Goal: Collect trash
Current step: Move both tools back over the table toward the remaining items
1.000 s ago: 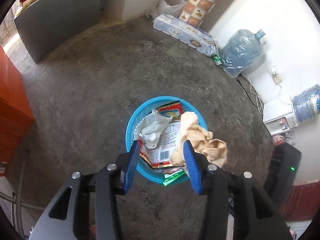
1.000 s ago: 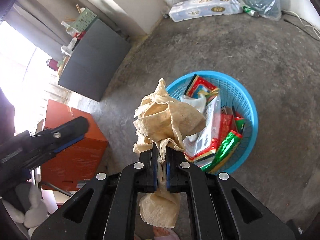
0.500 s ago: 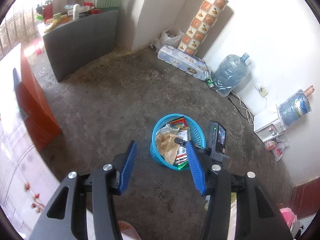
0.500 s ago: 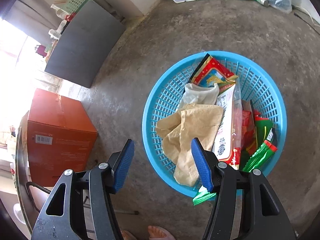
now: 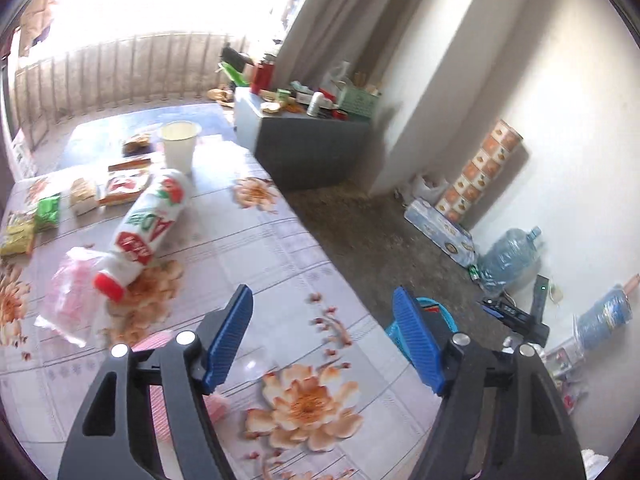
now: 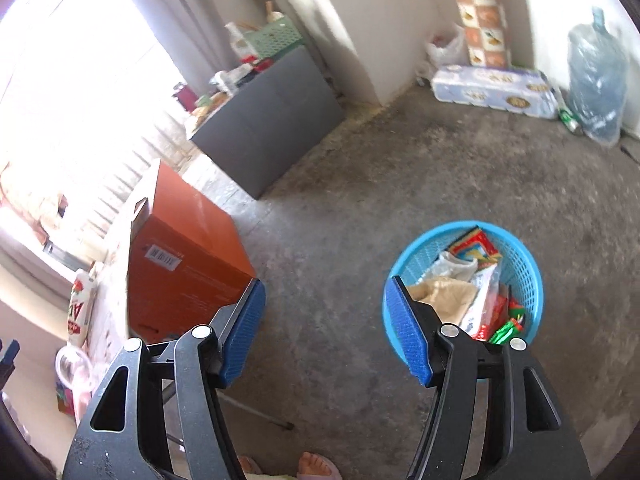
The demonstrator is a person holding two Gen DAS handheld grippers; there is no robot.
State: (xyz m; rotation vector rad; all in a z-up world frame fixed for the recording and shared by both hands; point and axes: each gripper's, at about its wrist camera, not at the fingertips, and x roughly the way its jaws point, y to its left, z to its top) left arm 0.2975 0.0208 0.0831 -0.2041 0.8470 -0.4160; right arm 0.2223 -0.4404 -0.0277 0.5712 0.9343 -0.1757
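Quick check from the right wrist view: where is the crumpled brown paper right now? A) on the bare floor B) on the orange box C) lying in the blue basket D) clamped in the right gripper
C: the crumpled brown paper lies inside the blue basket with the wrappers, and the right gripper is open and empty.

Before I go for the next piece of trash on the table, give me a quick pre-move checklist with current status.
1. Left hand-held gripper open and empty: ok.
2. Right hand-held gripper open and empty: ok.
3. Brown paper lying inside the blue basket, not over the rim: ok.
4. Trash left on the table: ok, a tipped white bottle with a red cap, a paper cup and snack packets are in view.
5. Nearest target: the bottle's cap end lies against a clear plastic bag; whether they are tangled, cannot tell.
6. Room in the basket for the bottle: cannot tell.
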